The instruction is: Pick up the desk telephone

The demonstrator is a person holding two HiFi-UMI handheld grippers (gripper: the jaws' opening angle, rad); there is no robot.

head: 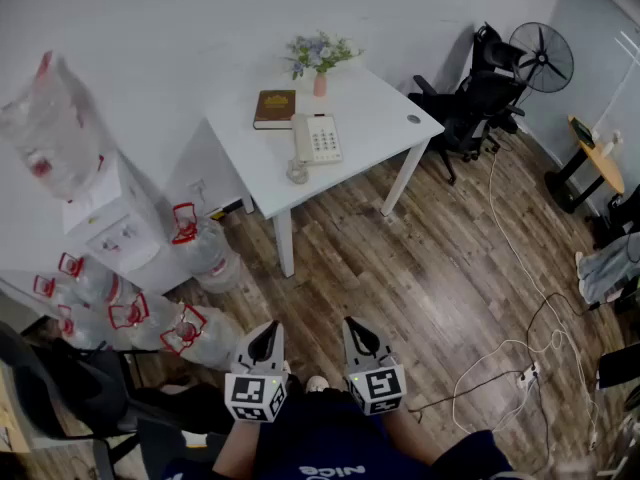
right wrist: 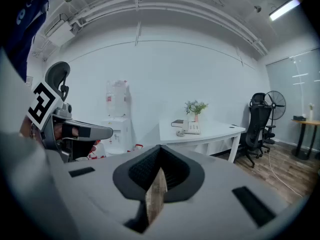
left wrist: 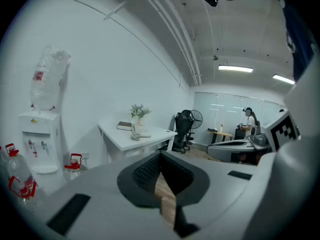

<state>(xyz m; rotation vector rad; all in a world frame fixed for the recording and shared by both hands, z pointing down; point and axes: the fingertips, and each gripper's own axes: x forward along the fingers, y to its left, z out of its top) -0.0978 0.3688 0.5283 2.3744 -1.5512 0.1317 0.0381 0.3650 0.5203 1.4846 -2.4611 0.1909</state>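
Desk telephone (head: 317, 138) is way over on the far white table (head: 390, 118), just on the near side of the brown book (head: 275, 108) and flower vase (head: 320, 80), handset along its left. The left gripper (head: 264, 340) and right gripper (head: 361, 336) are down near the person, jaws fully closed, nothing in them. Guessing it's light, slick hard plastic with a loose handset, so I'd pinch the base by its side edges

The white table (head: 375, 100) carries a book (head: 274, 108), flower vase (head: 320, 82), desk telephone (head: 318, 138) and perhaps a small jar (head: 297, 172).
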